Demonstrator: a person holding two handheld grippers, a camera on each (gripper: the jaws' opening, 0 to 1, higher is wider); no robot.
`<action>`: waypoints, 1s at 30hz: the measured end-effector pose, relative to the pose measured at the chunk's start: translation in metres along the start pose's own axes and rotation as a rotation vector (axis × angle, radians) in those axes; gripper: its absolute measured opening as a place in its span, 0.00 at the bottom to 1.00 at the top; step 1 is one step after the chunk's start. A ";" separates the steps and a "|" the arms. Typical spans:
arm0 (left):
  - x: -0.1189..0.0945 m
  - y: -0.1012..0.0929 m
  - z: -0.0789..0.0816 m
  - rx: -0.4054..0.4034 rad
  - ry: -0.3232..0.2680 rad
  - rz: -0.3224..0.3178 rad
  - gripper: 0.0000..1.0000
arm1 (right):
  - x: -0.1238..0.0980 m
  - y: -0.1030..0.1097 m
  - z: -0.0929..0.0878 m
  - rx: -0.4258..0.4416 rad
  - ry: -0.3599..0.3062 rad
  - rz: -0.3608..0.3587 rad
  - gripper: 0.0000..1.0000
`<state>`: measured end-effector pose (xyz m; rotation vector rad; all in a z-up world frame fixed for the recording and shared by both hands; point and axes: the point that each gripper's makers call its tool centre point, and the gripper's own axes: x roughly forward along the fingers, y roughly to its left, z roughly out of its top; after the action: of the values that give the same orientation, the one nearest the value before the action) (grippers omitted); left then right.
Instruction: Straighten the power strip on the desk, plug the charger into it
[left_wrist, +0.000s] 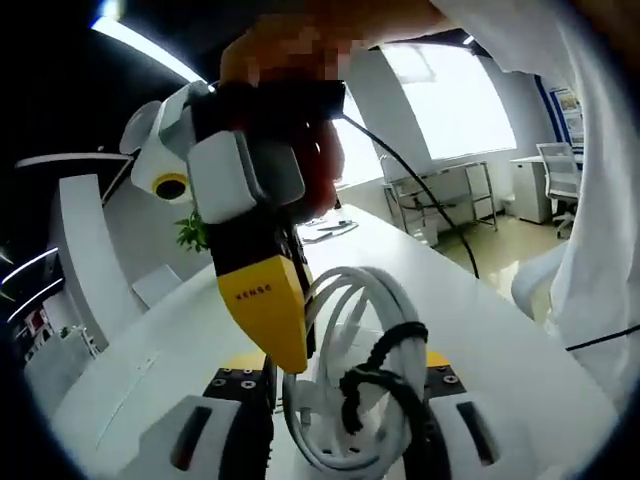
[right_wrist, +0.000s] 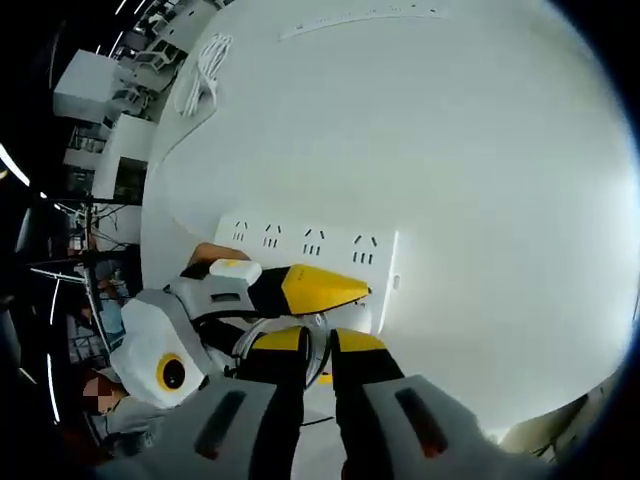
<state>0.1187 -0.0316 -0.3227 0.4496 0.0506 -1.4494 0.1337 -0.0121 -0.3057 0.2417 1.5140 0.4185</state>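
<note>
A bundled white cable (left_wrist: 350, 400) is held in the left gripper (left_wrist: 345, 440) jaws. The right gripper (right_wrist: 318, 350) jaws are narrow over the power strip (right_wrist: 310, 250) on the worktop (right_wrist: 450, 150). Charger not yet plugged in.

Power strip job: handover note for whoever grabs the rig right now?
Left hand-held gripper: jaws closed around the white cable bundle, over the desk.
Right hand-held gripper: at the same bundle, grip unclear.
Power strip: flat on the desk beside both grippers, visible sockets empty.
Done: nothing plugged in yet.
Left: straighten strip, plug in charger.
</note>
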 end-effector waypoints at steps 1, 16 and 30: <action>0.000 0.000 0.000 0.002 -0.002 0.001 0.48 | -0.003 0.002 0.003 -0.011 -0.019 0.009 0.10; 0.001 -0.001 0.000 -0.002 -0.038 -0.012 0.48 | -0.077 0.026 0.002 -0.435 -0.476 0.045 0.16; 0.002 0.000 -0.001 -0.034 -0.057 -0.021 0.49 | -0.041 0.037 -0.029 -1.100 -0.689 -0.072 0.36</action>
<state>0.1187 -0.0329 -0.3241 0.3808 0.0344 -1.4787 0.1006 0.0012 -0.2545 -0.4966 0.4742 0.9299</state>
